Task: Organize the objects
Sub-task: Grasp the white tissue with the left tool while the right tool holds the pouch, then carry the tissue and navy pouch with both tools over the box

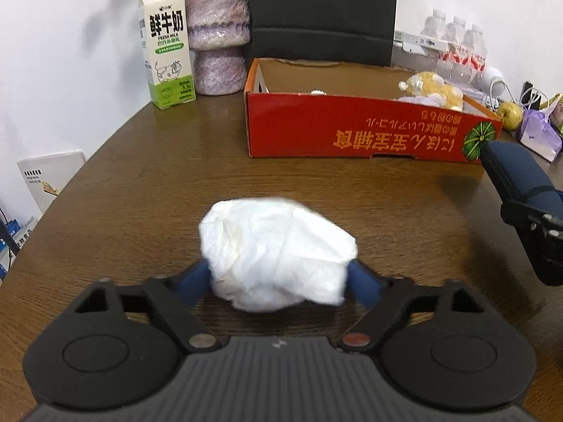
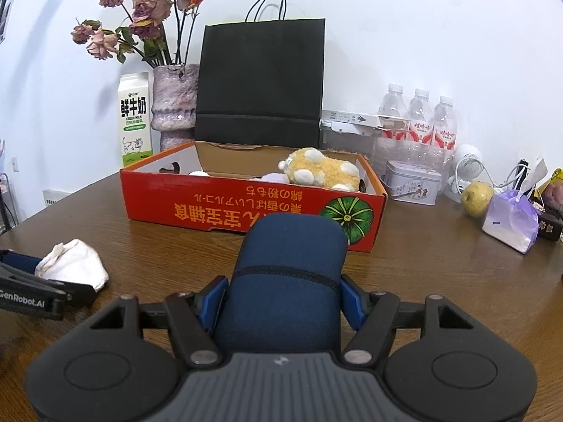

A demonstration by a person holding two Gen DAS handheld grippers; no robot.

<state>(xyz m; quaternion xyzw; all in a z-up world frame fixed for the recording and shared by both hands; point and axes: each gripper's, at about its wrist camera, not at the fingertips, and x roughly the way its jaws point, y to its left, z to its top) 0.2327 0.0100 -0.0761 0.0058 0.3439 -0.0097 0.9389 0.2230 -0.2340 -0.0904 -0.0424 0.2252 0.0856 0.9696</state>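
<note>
Bare table point(image 1: 147, 161) in front of red box point(image 1: 352, 133); table edge curves away on left. Left gripper point(image 1: 278, 281) tilts down, jaws pressed on both sides of white paper ball point(image 1: 278, 253) sitting on table. Right gripper point(image 2: 281, 299) tilts down toward box, jaws squeezing blue pouch point(image 2: 288, 267). Milk carton point(image 1: 167, 45), vase point(image 1: 218, 31) near wall.

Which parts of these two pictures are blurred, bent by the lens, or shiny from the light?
Left wrist view: the white crumpled tissue between the left tool's fingers is smeared at its edges; the table edge curves from the fisheye lens. Right wrist view: sharper; soft glare lies on the table near the purple bag; dark corners.
</note>
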